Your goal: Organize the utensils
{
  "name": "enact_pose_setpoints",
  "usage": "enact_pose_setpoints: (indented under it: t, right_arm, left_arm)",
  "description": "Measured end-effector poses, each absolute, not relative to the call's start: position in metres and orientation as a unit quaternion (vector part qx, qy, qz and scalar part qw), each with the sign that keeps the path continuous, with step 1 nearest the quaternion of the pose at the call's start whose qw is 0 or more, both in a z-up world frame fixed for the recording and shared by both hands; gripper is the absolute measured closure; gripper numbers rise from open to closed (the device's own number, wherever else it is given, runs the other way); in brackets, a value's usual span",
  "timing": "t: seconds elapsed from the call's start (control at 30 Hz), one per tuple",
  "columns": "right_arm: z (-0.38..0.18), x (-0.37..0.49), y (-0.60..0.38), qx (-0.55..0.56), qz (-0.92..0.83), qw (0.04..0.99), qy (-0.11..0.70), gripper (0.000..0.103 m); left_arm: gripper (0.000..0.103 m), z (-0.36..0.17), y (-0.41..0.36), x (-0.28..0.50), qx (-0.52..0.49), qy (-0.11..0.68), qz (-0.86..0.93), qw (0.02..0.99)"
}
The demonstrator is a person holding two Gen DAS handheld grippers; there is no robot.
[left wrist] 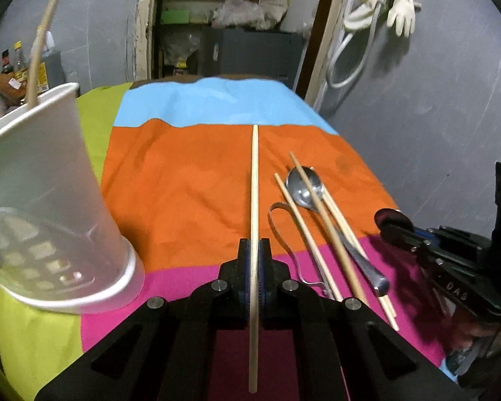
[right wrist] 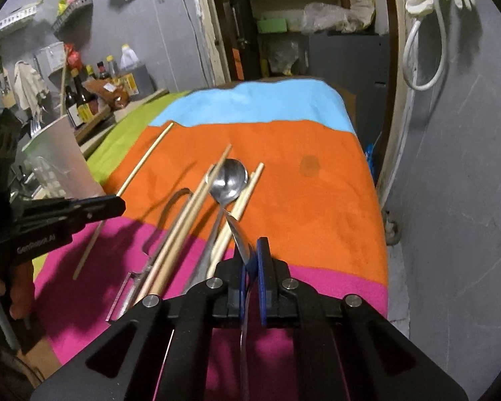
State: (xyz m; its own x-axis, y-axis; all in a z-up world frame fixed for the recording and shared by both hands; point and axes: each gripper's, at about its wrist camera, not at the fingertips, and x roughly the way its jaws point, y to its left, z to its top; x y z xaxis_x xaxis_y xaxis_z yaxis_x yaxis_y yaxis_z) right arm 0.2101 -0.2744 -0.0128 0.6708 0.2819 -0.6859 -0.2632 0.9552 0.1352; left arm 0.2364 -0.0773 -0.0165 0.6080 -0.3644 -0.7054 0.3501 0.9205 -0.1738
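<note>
A white paper cup is standing on the desk to the left of the left gripper, with one chopstick leaning out of its rim. The left gripper's fingers are clamping tight on a single pale chopstick, which is pointing straight ahead over the striped cloth. To the right of those fingers, a loose heap is lying on the cloth: several chopsticks, a metal spoon with one stick crossing its bowl, and a bent metal utensil beside them. Further right, the right gripper is closing its blue-padded fingers on a thin metal utensil, whose tip is pointing forward toward the heap just ahead and left of the fingers. A pale glove is hanging on the grey wall to the far right.
</note>
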Motion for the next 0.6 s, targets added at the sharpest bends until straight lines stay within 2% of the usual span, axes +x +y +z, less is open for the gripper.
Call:
enact_pose_setpoints:
  t: [0.23,0.6]
  right_arm:
    - [0.006,0.191,-0.263,0.000,0.135,0.941,0.310,0.099]
    - [0.055,0.164,-0.228,0.011,0.140,0.981,0.131,0.099]
  left_arm:
    - [0.101,0.003,-0.073,0.218,-0.038,0.338,-0.210,0.917]
    - [0.101,0.049,-0.049,0.189,-0.064,0.193,-0.193,0.960]
